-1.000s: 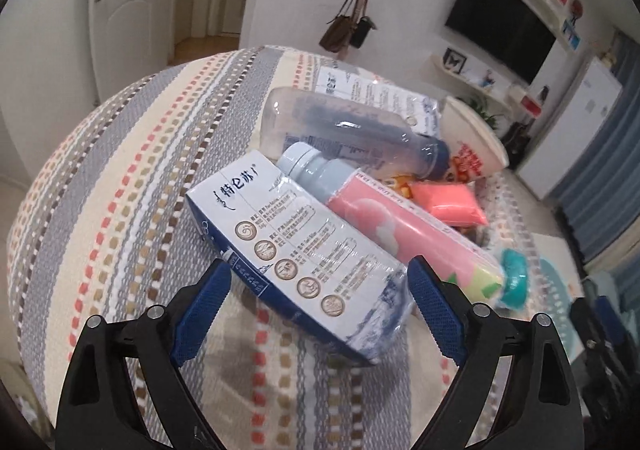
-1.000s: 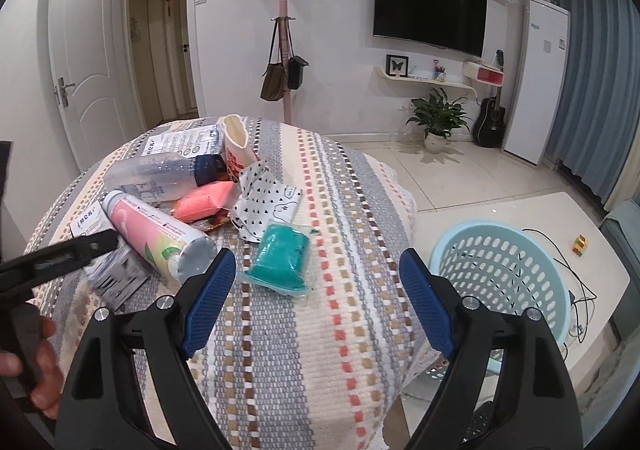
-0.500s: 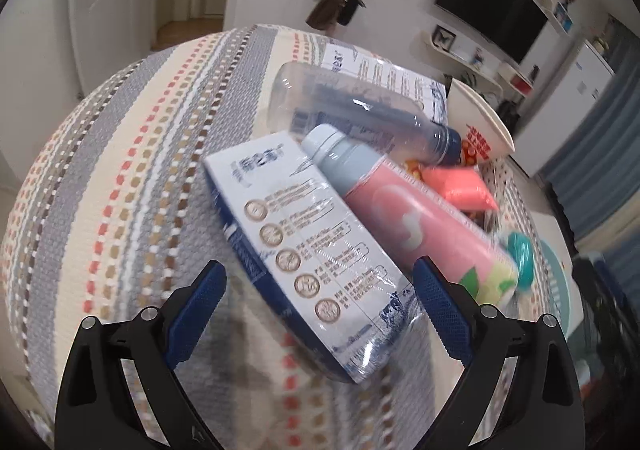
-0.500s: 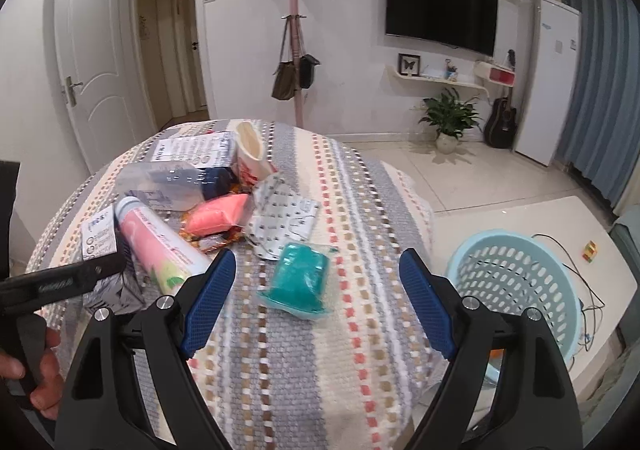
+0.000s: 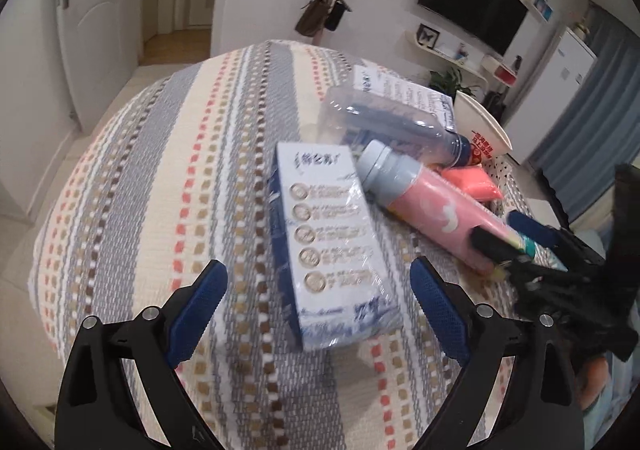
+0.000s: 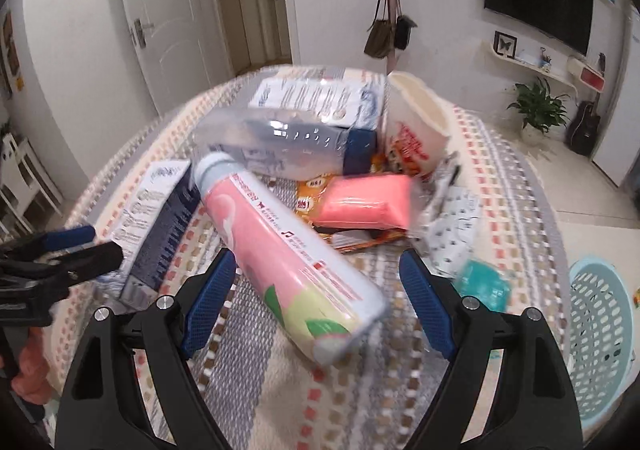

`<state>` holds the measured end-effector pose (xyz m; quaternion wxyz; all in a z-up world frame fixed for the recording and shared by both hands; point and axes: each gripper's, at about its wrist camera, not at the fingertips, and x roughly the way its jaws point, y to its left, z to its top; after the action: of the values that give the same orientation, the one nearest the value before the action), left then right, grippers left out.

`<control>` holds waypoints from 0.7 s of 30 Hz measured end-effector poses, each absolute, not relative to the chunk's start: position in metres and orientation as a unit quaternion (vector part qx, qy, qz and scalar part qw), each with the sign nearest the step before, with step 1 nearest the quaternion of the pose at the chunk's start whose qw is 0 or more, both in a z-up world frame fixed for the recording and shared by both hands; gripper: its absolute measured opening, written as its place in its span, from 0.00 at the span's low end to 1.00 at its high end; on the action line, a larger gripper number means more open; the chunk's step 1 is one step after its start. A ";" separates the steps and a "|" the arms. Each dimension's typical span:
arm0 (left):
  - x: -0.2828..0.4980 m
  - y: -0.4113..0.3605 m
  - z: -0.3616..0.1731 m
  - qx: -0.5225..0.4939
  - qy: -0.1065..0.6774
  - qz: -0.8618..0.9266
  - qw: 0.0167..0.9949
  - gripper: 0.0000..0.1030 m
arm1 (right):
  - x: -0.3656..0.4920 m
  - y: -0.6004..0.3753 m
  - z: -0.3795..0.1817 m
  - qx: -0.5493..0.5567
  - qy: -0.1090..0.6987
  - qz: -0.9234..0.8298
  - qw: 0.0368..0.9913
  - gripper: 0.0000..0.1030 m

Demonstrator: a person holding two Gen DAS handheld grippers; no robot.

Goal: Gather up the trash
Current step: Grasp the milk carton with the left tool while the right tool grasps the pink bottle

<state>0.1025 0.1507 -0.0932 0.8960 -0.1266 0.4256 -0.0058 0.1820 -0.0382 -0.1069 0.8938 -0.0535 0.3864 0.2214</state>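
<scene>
A blue-and-white milk carton (image 5: 332, 242) lies on the striped tablecloth (image 5: 160, 190). Its near end sits between the fingers of my open left gripper (image 5: 316, 282), and the pads stand clear of it. Beside the carton lies a pink bottle (image 6: 288, 250) with a grey cap. The bottle's base end is between the spread fingers of my open right gripper (image 6: 316, 270), with gaps on both sides. Each gripper shows in the other's view: the right gripper (image 5: 516, 234) at the bottle's base, the left gripper (image 6: 80, 244) by the carton.
Behind lie a clear bottle (image 6: 280, 142), a second carton (image 6: 320, 94), a tipped paper cup (image 6: 416, 130), a pink packet (image 6: 368, 202), a dotted wrapper (image 6: 456, 222) and a teal packet (image 6: 484, 282). A light blue basket (image 6: 600, 330) stands on the floor at right.
My right gripper swung left from the teal packet to the pink bottle and dropped closer. My left gripper shifted so the carton lies lengthwise between its fingers. Both stayed open.
</scene>
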 end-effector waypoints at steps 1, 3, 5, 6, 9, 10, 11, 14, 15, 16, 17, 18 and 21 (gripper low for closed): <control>0.107 0.149 -0.094 -0.123 0.430 -0.004 0.895 0.87 | 0.185 -0.034 -0.111 -0.059 0.396 0.219 0.889 0.77; 0.116 0.146 -0.098 -0.124 0.437 -0.005 0.891 0.87 | 0.186 -0.029 -0.119 -0.059 0.412 0.224 0.881 0.77; 0.125 0.145 -0.107 -0.125 0.449 0.002 0.885 0.87 | 0.184 -0.030 -0.122 -0.054 0.419 0.227 0.877 0.74; 0.128 0.145 -0.111 -0.124 0.451 0.006 0.884 0.87 | 0.181 -0.031 -0.123 -0.051 0.419 0.228 0.878 0.72; 0.133 0.144 -0.116 -0.118 0.454 0.014 0.883 0.87 | 0.171 -0.033 -0.124 -0.060 0.420 0.222 0.878 0.65; 0.134 0.143 -0.117 -0.115 0.452 0.017 0.884 0.87 | 0.166 -0.033 -0.123 -0.066 0.423 0.213 0.878 0.61; 0.135 0.142 -0.118 -0.109 0.450 0.020 0.886 0.87 | 0.159 -0.032 -0.122 -0.069 0.425 0.212 0.877 0.57; 0.137 0.139 -0.119 -0.097 0.447 0.024 0.889 0.87 | 0.139 -0.030 -0.122 -0.068 0.432 0.228 0.870 0.54; 0.137 0.139 -0.119 -0.095 0.446 0.026 0.890 0.86 | 0.135 -0.029 -0.122 -0.066 0.434 0.233 0.868 0.54; 0.138 0.139 -0.119 -0.094 0.444 0.027 0.891 0.85 | 0.131 -0.028 -0.122 -0.064 0.438 0.238 0.864 0.54; 0.138 0.138 -0.119 -0.092 0.442 0.030 0.892 0.84 | 0.129 -0.027 -0.121 -0.062 0.442 0.241 0.862 0.55; 0.137 0.139 -0.119 -0.091 0.439 0.032 0.893 0.83 | 0.128 -0.027 -0.120 -0.060 0.444 0.243 0.860 0.57; 0.133 0.142 -0.118 -0.088 0.434 0.038 0.896 0.71 | 0.135 -0.024 -0.114 -0.052 0.445 0.245 0.860 0.69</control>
<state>0.1327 0.1418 -0.1182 0.8959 -0.0885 0.4338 0.0376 0.1353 -0.0236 -0.1139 0.8599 -0.0519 0.4446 0.2454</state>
